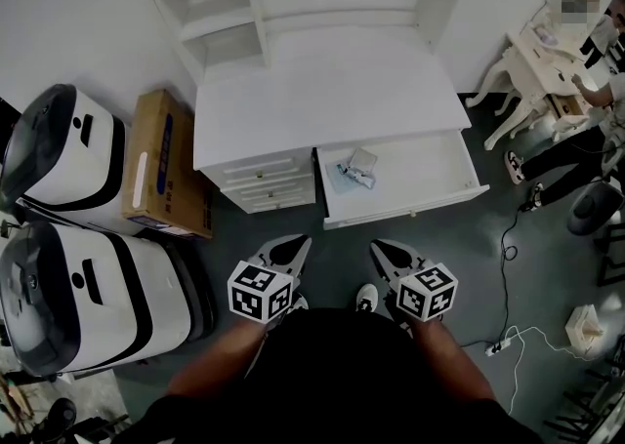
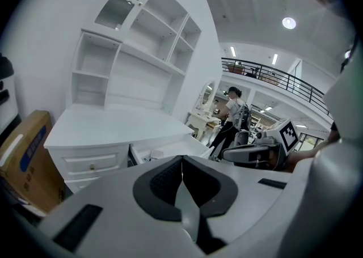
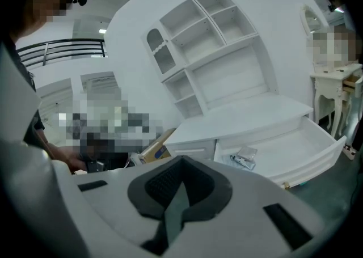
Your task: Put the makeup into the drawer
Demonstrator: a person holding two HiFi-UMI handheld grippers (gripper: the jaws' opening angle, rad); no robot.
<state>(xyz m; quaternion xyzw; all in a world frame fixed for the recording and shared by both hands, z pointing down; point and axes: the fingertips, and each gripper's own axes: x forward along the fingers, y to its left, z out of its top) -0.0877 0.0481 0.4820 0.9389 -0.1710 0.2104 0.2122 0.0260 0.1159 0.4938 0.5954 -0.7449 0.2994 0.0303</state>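
Observation:
A white dressing table point(image 1: 322, 91) stands ahead with its right drawer point(image 1: 430, 183) pulled out. Small makeup items point(image 1: 356, 171) lie in the drawer's left part; the right gripper view shows the makeup items point(image 3: 245, 158) too. My left gripper point(image 1: 301, 243) and right gripper point(image 1: 379, 249) hang side by side below the drawer front, well short of it. Both are shut with nothing between the jaws, as the left gripper point(image 2: 181, 160) and right gripper point(image 3: 182, 161) show in their own views.
A cardboard box point(image 1: 166, 164) leans against the table's left side, with two large white machines point(image 1: 68, 237) further left. A small white table point(image 1: 532, 81) and a person's legs point(image 1: 562, 164) are at the right. A cable and power strip point(image 1: 498, 344) lie on the dark floor.

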